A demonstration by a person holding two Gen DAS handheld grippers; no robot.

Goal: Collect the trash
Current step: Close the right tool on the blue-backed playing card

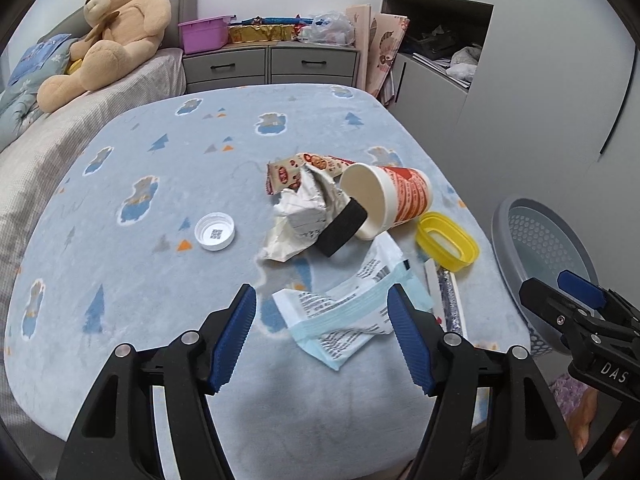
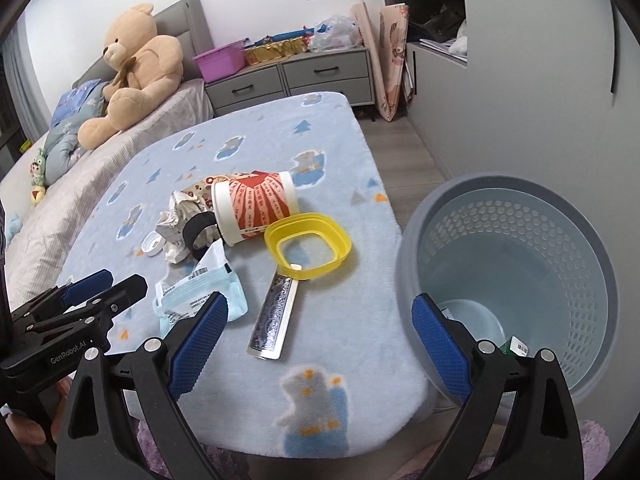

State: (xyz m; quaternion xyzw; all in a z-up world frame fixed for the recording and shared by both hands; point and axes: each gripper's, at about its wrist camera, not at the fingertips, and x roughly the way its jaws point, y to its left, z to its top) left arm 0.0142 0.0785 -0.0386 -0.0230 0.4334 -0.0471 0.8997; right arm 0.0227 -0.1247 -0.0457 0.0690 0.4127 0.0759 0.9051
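Trash lies on a table under a light blue blanket (image 1: 160,280): a tipped red-printed paper cup (image 1: 396,196) (image 2: 256,208), crumpled paper (image 1: 298,216), a black band (image 1: 342,232), a yellow lid ring (image 1: 446,246) (image 2: 308,246), a white cap (image 1: 215,231) and a silver strip wrapper (image 2: 274,316). A white and blue wrapper (image 1: 340,316) (image 2: 200,292) lies between the spread fingers of my left gripper (image 1: 320,300) (image 2: 120,282), and the pads are clear of it. My right gripper (image 2: 320,304) (image 1: 576,300) is open wide and holds nothing, above the table's near right corner beside the bin.
A grey perforated bin (image 2: 500,182) (image 1: 500,220) stands on the floor right of the table, with a small green item at its bottom. A bed with a teddy bear (image 1: 116,28) is on the left. A grey dresser (image 1: 272,64) stands behind, and a wardrobe wall on the right.
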